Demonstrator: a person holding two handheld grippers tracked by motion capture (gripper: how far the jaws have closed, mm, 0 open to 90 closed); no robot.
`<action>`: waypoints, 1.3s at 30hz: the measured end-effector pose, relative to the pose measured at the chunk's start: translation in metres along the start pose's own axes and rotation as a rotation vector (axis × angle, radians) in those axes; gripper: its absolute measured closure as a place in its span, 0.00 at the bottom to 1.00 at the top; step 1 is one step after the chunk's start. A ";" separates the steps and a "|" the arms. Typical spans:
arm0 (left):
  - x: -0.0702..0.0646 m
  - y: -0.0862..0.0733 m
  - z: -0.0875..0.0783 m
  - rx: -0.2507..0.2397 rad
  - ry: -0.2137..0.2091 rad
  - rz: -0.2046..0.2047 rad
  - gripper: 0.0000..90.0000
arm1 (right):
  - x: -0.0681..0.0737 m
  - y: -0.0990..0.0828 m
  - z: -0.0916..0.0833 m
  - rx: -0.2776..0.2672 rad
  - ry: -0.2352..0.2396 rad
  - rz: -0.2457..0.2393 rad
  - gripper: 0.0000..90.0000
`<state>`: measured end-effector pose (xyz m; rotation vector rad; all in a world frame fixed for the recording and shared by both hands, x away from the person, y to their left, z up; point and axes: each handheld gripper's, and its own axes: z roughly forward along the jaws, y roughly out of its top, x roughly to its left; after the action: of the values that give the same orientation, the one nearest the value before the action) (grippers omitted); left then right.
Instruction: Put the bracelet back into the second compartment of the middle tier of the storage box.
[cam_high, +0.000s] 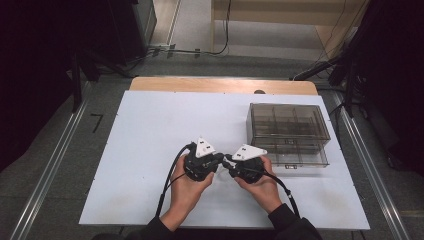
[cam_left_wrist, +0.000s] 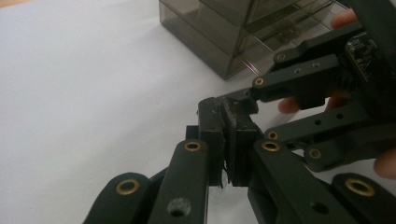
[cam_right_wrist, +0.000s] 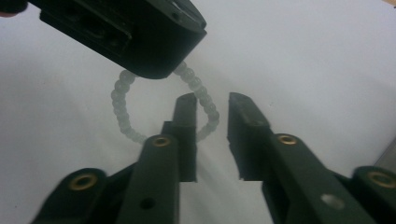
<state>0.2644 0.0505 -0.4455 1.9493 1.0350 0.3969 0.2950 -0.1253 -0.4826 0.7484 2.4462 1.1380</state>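
Observation:
A bracelet of pale, cloudy beads (cam_right_wrist: 119, 105) shows in the right gripper view as a loop against the white sheet. Its top runs under the tip of my left gripper (cam_right_wrist: 159, 70), whose jaws are pressed together (cam_left_wrist: 227, 135) and appear to hold it there. My right gripper (cam_right_wrist: 212, 100) faces it with a gap between its jaws. The loop's right side passes behind one jaw into that gap, and neither pad presses on the beads. In the high view the left gripper (cam_high: 220, 158) and the right gripper (cam_high: 229, 164) meet tip to tip at the table's middle front.
A smoky clear plastic box with compartments (cam_high: 288, 132) stands on the white sheet (cam_high: 150, 130) at the right, just beyond my right hand, and shows close by in the left gripper view (cam_left_wrist: 224, 32). A wooden table edge (cam_high: 220, 85) runs along the back.

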 end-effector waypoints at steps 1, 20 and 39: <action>0.000 0.000 0.000 0.000 -0.001 0.000 0.97 | 0.000 0.000 0.000 -0.001 -0.001 -0.001 0.85; 0.002 -0.001 -0.001 -0.023 -0.004 -0.028 0.76 | -0.006 0.002 -0.015 -0.018 -0.020 0.047 0.93; 0.043 -0.020 -0.013 -0.026 0.093 -0.118 0.55 | -0.041 0.000 -0.073 -0.145 -0.080 0.138 0.93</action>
<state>0.2721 0.0965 -0.4595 1.8508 1.1926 0.4366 0.2910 -0.1929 -0.4345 0.9107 2.2476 1.2942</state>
